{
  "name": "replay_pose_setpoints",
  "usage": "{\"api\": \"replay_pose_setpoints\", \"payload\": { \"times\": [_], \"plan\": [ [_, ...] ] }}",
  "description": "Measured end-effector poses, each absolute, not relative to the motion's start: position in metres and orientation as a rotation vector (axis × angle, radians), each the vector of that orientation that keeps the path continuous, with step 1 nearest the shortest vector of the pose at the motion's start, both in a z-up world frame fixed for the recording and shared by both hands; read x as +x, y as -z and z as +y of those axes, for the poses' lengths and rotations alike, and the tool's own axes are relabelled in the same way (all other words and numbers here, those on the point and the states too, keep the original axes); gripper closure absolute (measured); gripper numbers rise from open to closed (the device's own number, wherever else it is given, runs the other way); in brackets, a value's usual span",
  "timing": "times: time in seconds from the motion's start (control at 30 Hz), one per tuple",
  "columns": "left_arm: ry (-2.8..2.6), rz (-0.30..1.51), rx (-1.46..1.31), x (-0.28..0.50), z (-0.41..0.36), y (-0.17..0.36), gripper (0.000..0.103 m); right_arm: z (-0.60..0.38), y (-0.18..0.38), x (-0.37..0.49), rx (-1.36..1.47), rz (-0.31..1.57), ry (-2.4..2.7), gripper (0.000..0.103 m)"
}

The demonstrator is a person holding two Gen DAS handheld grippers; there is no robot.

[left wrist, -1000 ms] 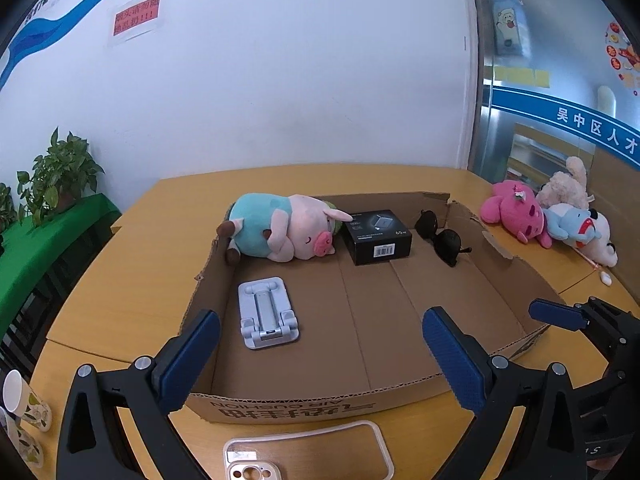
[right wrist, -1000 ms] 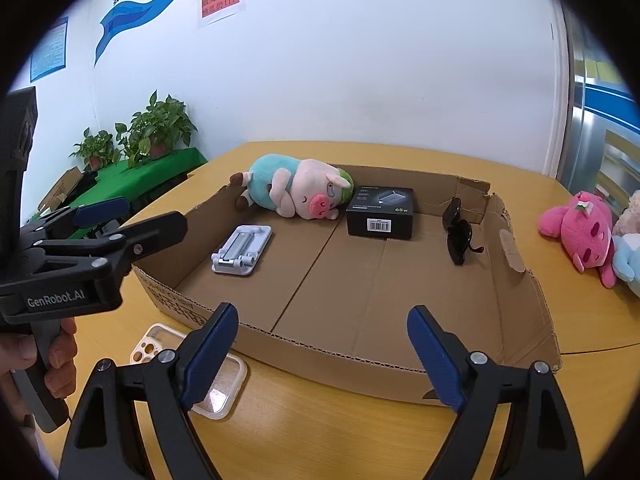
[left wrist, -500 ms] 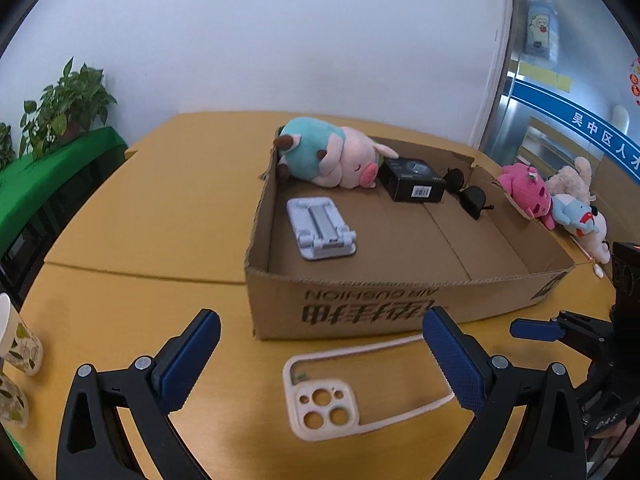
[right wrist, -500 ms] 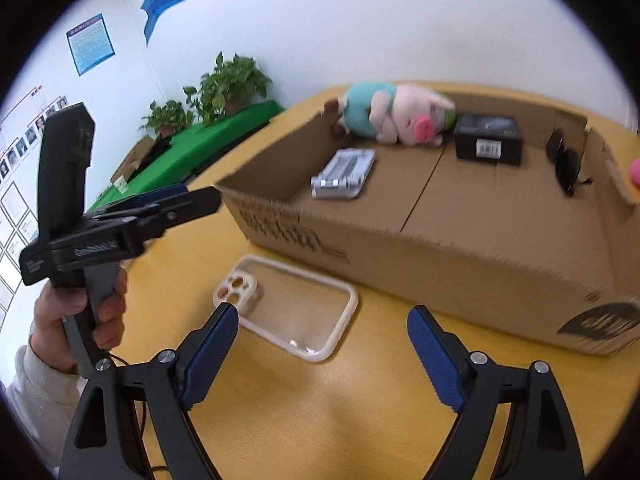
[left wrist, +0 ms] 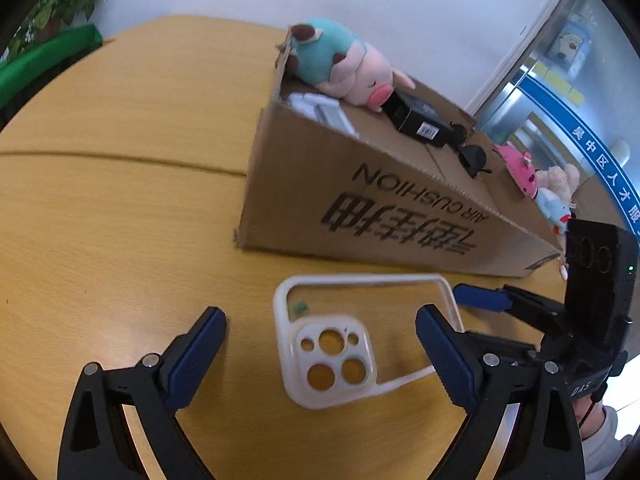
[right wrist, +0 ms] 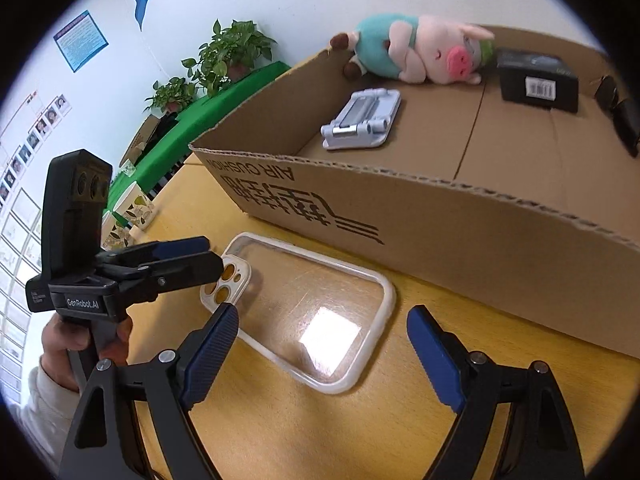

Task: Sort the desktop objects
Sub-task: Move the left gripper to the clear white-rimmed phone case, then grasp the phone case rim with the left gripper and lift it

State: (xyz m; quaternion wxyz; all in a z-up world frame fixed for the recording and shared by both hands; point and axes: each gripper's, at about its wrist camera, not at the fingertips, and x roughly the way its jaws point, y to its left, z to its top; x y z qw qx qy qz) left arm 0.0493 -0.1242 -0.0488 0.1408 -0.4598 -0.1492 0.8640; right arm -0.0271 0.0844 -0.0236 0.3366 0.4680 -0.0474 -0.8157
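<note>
A clear phone case with a white rim [left wrist: 360,332] [right wrist: 308,304] lies flat on the wooden table in front of the cardboard box [left wrist: 400,216] [right wrist: 440,216]. My left gripper [left wrist: 320,340] is open, low over the case's camera end. My right gripper [right wrist: 322,344] is open, just above the case's other end. Each gripper shows in the other's view: the right one [left wrist: 480,300], the left one [right wrist: 188,252]. In the box lie a plush pig [right wrist: 416,52], a white phone stand [right wrist: 364,120], a black box [right wrist: 536,80] and sunglasses [right wrist: 620,116].
Several plush toys [left wrist: 540,184] sit on the table beyond the box's right end. Paper cups [right wrist: 128,216] stand at the table's left edge. Potted plants [right wrist: 224,56] stand on a green-covered table behind. The box wall rises close behind the case.
Both grippers have dropped from above the box to the table in front of it and closed in on the phone case from both ends. Both stay open.
</note>
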Motion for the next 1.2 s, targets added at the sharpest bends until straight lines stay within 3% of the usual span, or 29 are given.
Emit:
{"api": "replay_pose_setpoints", "payload": {
  "times": [0.4, 0.7, 0.87, 1.0, 1.07, 1.2],
  "plan": [
    [-2.421, -0.454, -1.234, 0.054, -0.088, 0.025, 0.012, 0.103, 0.011, -0.013, 1.117, -0.24, 2.158, 0.015],
    [-2.322, -0.459, -1.079, 0.083, -0.055, -0.005, 0.012, 0.148, -0.036, 0.047, 0.849, -0.16, 2.284, 0.015],
    [-2.345, -0.445, -1.198, 0.08, -0.05, 0.012, 0.012, 0.163, -0.015, 0.052, 0.949, -0.169, 2.319, 0.015],
    [-2.396, -0.454, -1.299, 0.066, -0.058, 0.03, 0.022, 0.175, 0.008, 0.032, 1.074, -0.21, 2.392, 0.027],
    [-2.406, -0.453, -1.334, 0.059, -0.06, 0.038, 0.031, 0.174, 0.014, 0.023, 1.12, -0.189, 2.409, 0.043],
    [-2.441, -0.381, -1.356, 0.051, -0.056, 0.047, 0.045, 0.163, 0.021, 0.011, 1.164, -0.094, 2.438, 0.052]
  ]
}}
